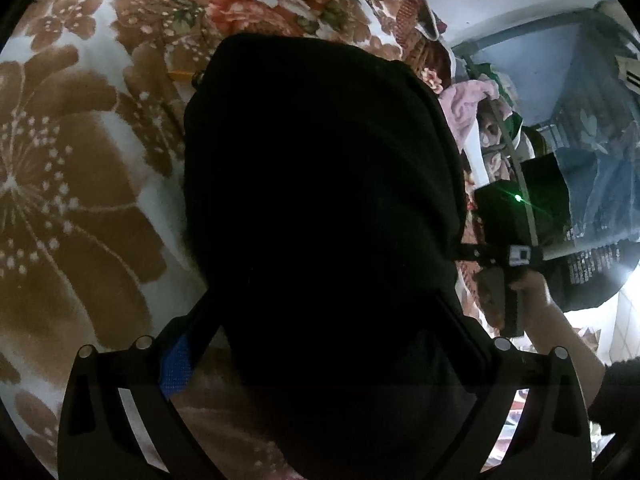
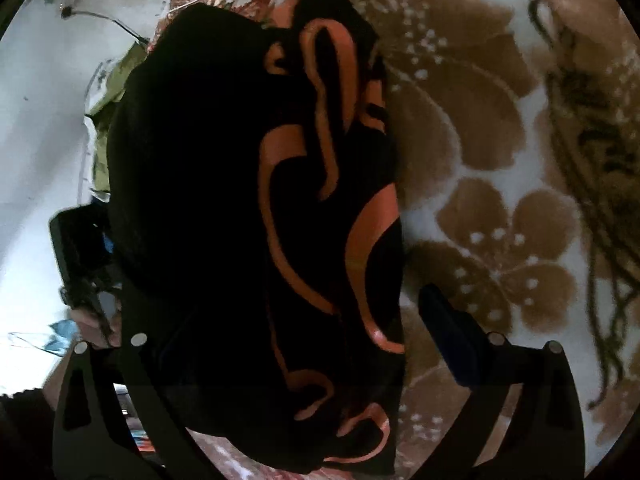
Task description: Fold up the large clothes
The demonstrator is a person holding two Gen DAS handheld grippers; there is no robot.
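A large black garment (image 1: 320,208) fills the left wrist view, hanging between the fingers (image 1: 176,364) of my left gripper (image 1: 320,344) above the flowered blanket. In the right wrist view the same black garment (image 2: 208,216) shows orange curved markings (image 2: 276,216). It drapes between the fingers (image 2: 452,340) of my right gripper (image 2: 280,320), whose jaws stand wide apart with cloth covering the left one. The fingertips of both grippers are hidden by cloth, so the grip cannot be judged. The right gripper and its hand show in the left wrist view (image 1: 512,264).
A brown and white floral blanket (image 1: 72,200) covers the bed, also seen in the right wrist view (image 2: 500,184). A metal rack with pink and green clothes (image 1: 488,120) stands beyond the bed. A white wall (image 2: 36,140) lies on the left.
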